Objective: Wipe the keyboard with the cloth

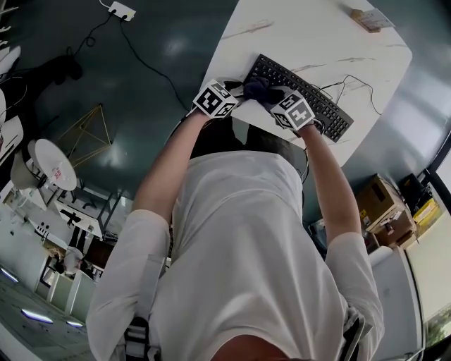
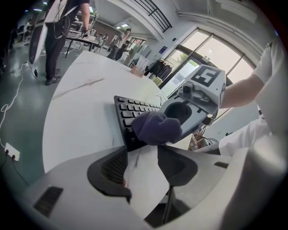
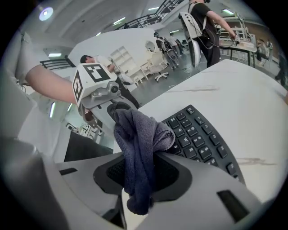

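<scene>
Head view first: the black keyboard (image 1: 301, 94) lies slantwise on a white marbled table (image 1: 296, 32). Its thin cable (image 1: 354, 83) loops on the tabletop just behind it. A small tan box (image 1: 369, 19) sits well beyond the keyboard near the table's far edge. Off the table, on the dark floor, a white power strip (image 1: 121, 10) lies far out past the keyboard's left end. Cardboard boxes (image 1: 382, 204) are stacked below its right end. The person's own forearms and white shirt (image 1: 243, 247) cover most of the near side, and the two marker cubes hide the keyboard's front edge.

For writing, the keys carry white legends, too small to read with any certainty. The cubes show only black-and-white square patterns (no words at all).

Now the tongs. The right gripper (image 3: 139, 175) is clenched on the dark blue cloth (image 3: 140, 150). The cloth is bunched and stands up out of the jaws, its top resting on the keyboard's left end. The left gripper (image 2: 141, 166) hovers just off that same end over bare tabletop. Its jaws are spread with nothing between them, and they face the cloth without touching it.
</scene>
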Tool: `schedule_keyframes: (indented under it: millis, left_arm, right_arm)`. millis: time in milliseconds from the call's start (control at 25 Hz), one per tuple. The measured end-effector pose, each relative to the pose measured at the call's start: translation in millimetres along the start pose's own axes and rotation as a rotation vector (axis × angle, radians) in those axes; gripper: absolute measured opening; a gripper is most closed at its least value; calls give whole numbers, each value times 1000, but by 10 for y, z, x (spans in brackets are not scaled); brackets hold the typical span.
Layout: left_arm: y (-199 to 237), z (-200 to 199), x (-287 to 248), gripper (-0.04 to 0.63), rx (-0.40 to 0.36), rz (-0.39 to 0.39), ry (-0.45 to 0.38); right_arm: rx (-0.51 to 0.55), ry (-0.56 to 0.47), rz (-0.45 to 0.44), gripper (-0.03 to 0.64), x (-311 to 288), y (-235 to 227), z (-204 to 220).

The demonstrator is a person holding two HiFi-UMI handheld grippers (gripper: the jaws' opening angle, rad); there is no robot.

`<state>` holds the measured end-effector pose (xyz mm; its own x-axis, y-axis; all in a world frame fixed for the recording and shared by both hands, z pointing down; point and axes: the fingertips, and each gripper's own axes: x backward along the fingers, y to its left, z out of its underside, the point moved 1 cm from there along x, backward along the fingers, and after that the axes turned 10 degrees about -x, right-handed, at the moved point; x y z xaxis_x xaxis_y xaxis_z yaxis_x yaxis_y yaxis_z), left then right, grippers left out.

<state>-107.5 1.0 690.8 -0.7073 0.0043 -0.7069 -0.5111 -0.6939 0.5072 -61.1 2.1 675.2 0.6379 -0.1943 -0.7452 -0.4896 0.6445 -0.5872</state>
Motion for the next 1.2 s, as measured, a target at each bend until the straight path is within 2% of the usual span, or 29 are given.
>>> schedule_keyframes:
  millis: [80, 200, 480, 600, 720, 1000, 1200]
  left_arm:
    - [4, -10, -7, 202, 6, 2, -5]
    - [11, -1, -2, 202, 18, 1, -12]
    - [-10, -3, -4, 202, 24, 4, -19]
    - [-4, -6, -6, 202, 30, 4, -25]
    - [-7, -11, -10, 202, 39, 6, -33]
    - [-75, 81, 21, 202, 82, 15, -38]
    - [-112, 48, -1, 202, 105, 22, -74]
  right_arm:
    - [40, 17, 18, 135, -4, -55, -30]
    - [49, -10, 71, 135, 90, -233, -141]
    - [-80, -117, 187, 135, 530, -886, -404]
    - [-103, -137, 237, 135, 656, -1103, -486]
    - [-83, -132, 298, 135, 715, -1246, -546]
    - [2, -173, 358, 135, 684, -1215, -893]
    - [97, -115, 346, 135, 402, -1040, -969]
